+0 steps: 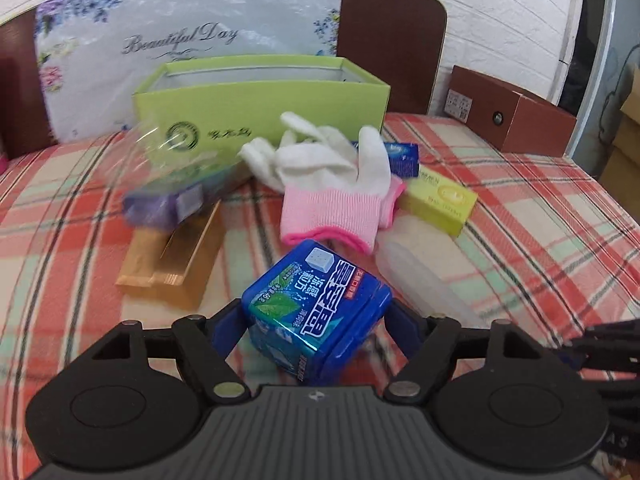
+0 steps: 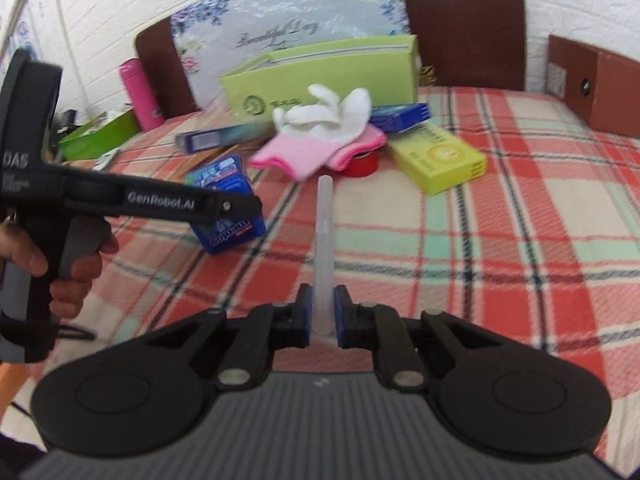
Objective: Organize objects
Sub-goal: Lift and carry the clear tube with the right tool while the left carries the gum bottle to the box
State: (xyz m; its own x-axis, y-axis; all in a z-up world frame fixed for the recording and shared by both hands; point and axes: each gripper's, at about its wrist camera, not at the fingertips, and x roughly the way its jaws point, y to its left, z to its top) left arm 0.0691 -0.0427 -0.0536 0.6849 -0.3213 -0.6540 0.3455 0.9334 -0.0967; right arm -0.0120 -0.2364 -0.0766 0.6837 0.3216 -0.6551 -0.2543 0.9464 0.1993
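My left gripper (image 1: 316, 320) is shut on a blue gum box (image 1: 316, 308), held above the plaid cloth; the box also shows in the right wrist view (image 2: 226, 204) behind the left gripper's arm. My right gripper (image 2: 323, 312) is shut on a translucent plastic tube (image 2: 324, 240) that points forward; the tube also shows in the left wrist view (image 1: 420, 272). An open green box (image 1: 260, 100) stands at the back, also seen from the right wrist (image 2: 320, 76). White-and-pink gloves (image 1: 336, 184) lie in front of it.
On the plaid cloth (image 2: 520, 220) lie a yellow box (image 2: 440, 158), a dark blue box (image 2: 400, 116), a red tape roll (image 2: 362, 164), a purple-blue long box (image 1: 180, 196) and a gold packet (image 1: 176, 264). A pink bottle (image 2: 140, 94) stands far left; a brown box (image 1: 512, 108) stands far right.
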